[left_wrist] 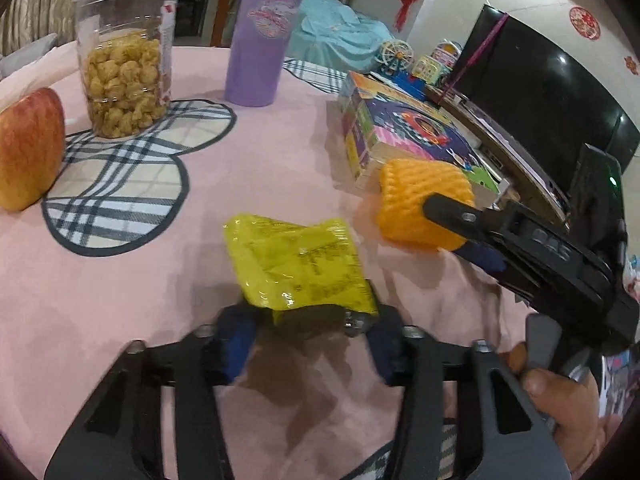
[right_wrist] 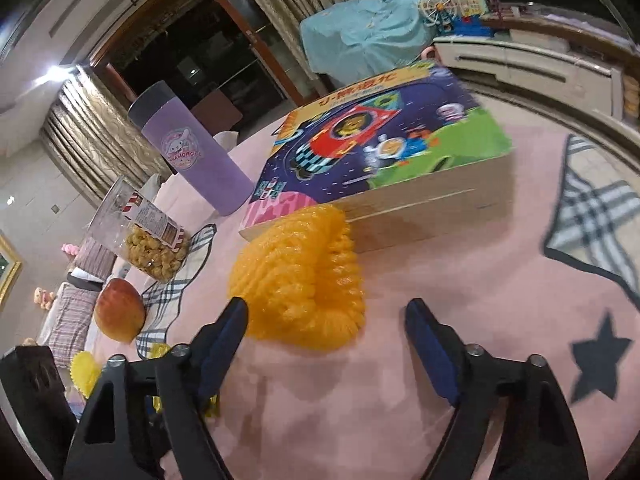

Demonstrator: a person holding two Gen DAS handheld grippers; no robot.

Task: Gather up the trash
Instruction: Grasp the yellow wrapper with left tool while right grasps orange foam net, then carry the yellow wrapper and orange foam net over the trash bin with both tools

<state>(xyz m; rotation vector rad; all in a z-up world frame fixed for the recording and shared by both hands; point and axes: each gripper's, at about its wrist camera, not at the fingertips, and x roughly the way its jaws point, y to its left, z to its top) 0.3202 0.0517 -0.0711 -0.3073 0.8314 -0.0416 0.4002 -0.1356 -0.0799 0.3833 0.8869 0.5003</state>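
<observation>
A yellow plastic wrapper (left_wrist: 300, 268) lies on the pink tablecloth (left_wrist: 280, 152), its near edge between the fingers of my left gripper (left_wrist: 308, 332), which stands open around it. An orange foam fruit net (right_wrist: 300, 276) lies in front of a puzzle box; it also shows in the left wrist view (left_wrist: 420, 204). My right gripper (right_wrist: 326, 316) is open, its fingers on either side of the net's near end. In the left wrist view the right gripper (left_wrist: 448, 224) reaches the net from the right.
A colourful puzzle box (right_wrist: 384, 160) sits just behind the net. A purple tumbler (left_wrist: 264, 36), a clear snack jar (left_wrist: 124, 56) and an apple (left_wrist: 28, 148) stand further left, by plaid placemats (left_wrist: 120, 188). A television (left_wrist: 540, 92) is beyond the table.
</observation>
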